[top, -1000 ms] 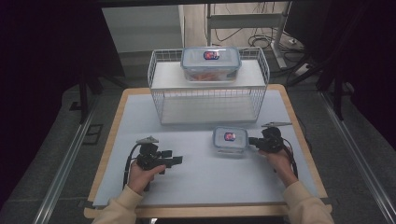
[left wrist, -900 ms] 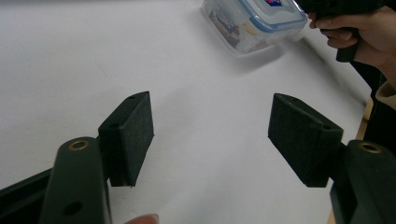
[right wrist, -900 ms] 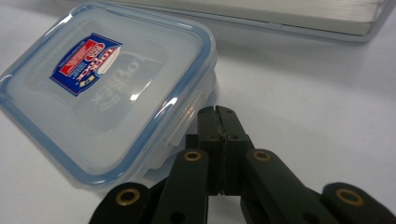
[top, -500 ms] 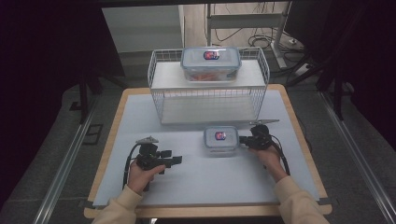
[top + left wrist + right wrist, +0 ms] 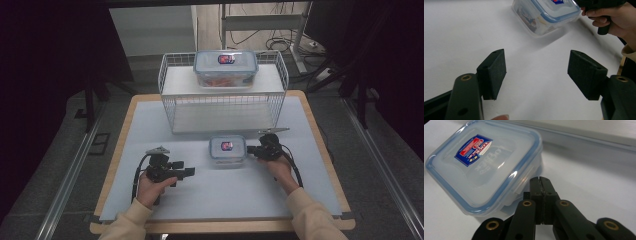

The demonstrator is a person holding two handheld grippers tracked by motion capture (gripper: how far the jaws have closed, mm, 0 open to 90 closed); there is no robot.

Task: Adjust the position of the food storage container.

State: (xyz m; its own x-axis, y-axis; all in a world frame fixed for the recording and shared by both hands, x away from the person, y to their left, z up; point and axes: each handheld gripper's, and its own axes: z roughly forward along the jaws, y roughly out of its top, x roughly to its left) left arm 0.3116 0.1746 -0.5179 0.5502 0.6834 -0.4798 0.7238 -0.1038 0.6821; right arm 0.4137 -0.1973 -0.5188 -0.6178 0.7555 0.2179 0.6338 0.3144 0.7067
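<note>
Small lunchbox (image 5: 227, 149) sits on the white table (image 5: 225, 192) just in front of the wire basket (image 5: 223, 102), and a bigger box (image 5: 225, 67) sits on the basket's top. Right gripper (image 5: 253, 149) is right at its edge, left gripper (image 5: 187, 172) off to the side. Left gripper view: jaws spread wide, nothing between them, lunchbox (image 5: 547, 13) ahead. Right gripper view: jaws pressed together, tips touching the lunchbox (image 5: 484, 165) side.
</note>
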